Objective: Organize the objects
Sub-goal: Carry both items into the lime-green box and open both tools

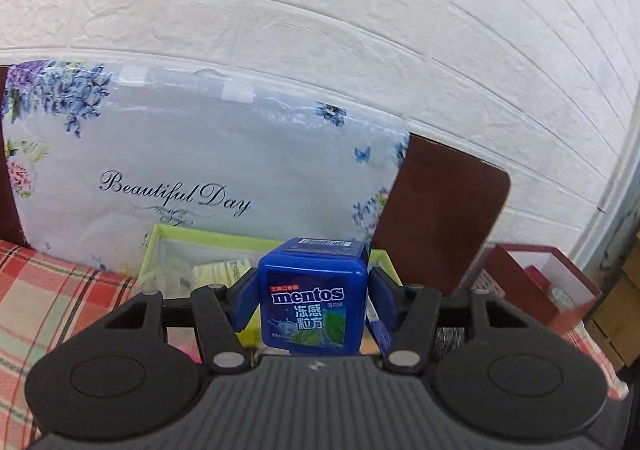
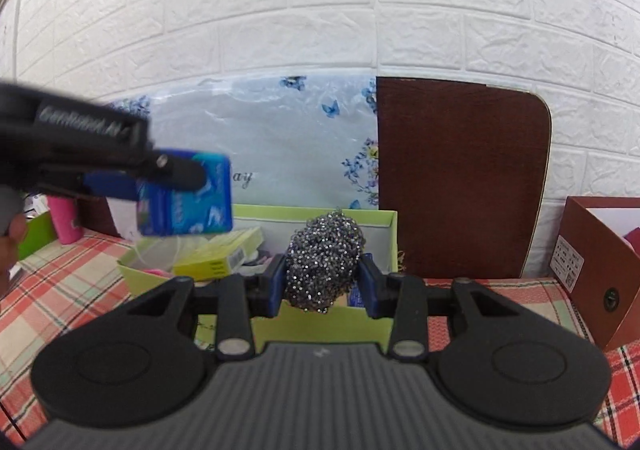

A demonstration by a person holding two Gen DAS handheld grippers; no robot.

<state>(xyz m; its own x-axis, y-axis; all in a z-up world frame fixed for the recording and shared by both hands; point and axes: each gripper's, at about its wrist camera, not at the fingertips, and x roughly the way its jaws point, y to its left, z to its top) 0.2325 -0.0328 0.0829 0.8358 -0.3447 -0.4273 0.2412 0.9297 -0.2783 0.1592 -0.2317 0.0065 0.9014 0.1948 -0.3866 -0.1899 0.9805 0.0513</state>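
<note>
A blue Mentos gum box (image 1: 314, 304) sits upright between the blue pads of my left gripper (image 1: 313, 300), which is shut on it and holds it in the air. The same box (image 2: 188, 198) shows blurred at the left of the right wrist view, above the green box. My right gripper (image 2: 323, 282) is shut on a silver steel-wool scourer (image 2: 325, 262), lifted over the light green open box (image 2: 320, 324). That green box (image 1: 192, 246) holds a yellow packet (image 2: 218, 256) and other small items I cannot make out.
A floral pillow (image 1: 192, 170) in plastic leans on the white brick wall. A brown board (image 2: 460, 178) stands beside it. A dark red open box (image 2: 596, 258) lies at the right on the plaid cloth (image 2: 60, 310). A pink bottle (image 2: 66, 222) stands at far left.
</note>
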